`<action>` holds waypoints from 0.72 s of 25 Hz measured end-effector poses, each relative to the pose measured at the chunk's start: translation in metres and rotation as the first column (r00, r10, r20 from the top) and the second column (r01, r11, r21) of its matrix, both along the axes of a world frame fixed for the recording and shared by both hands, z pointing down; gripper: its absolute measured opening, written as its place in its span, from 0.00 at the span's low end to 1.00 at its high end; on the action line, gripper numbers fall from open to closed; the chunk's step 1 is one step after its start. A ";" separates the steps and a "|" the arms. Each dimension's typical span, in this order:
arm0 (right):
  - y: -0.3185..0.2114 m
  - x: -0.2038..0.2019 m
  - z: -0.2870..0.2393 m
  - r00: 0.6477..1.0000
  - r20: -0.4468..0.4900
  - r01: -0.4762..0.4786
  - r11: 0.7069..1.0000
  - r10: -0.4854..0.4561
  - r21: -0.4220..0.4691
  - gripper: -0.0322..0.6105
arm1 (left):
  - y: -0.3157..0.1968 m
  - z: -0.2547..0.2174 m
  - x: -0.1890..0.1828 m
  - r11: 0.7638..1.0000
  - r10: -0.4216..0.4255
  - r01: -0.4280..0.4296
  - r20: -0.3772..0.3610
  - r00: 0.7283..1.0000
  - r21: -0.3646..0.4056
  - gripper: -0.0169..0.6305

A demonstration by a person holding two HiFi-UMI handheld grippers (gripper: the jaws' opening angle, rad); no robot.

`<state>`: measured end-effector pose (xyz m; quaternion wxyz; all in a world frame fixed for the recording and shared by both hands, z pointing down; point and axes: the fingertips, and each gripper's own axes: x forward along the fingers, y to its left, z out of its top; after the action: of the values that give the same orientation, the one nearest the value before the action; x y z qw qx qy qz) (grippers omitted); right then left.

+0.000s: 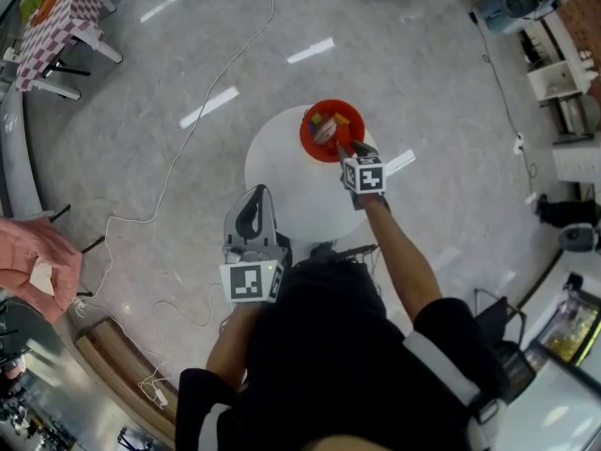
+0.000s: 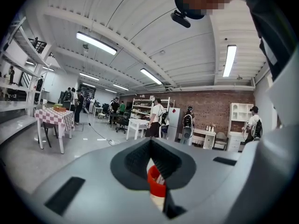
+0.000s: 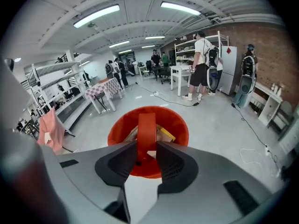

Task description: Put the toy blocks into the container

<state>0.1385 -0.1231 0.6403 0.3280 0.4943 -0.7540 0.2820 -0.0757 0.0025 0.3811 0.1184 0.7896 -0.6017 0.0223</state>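
A red container [image 1: 329,125] with several toy blocks in it stands at the far side of a round white table [image 1: 282,191]. My right gripper [image 1: 342,149] reaches to its near rim. In the right gripper view the right gripper [image 3: 146,146] is shut on a red block [image 3: 146,125], which stands upright over the red container [image 3: 119,130]. A yellow block [image 3: 164,133] lies inside. My left gripper [image 1: 254,197] hangs at the table's near left edge, shut and holding nothing. Through the slit below its tips [image 2: 150,143] the red container [image 2: 156,182] shows.
A checkered table [image 1: 61,22] stands far left. A white cable [image 1: 188,130] runs across the grey floor. Pink cloth [image 1: 33,261] drapes over a chair at the left. Shelves, white furniture and several people [image 3: 202,64] stand farther off.
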 end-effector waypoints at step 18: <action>0.009 -0.008 -0.129 0.990 0.140 -0.021 0.958 -0.020 0.287 0.23 | -0.001 -0.011 0.017 0.999 0.048 -0.048 -0.009 0.999 0.021 0.01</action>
<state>0.1309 -0.1146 0.5116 0.1982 0.5157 -0.8083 0.2036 -0.0590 0.0015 0.3703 0.1124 0.8052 -0.5821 0.0148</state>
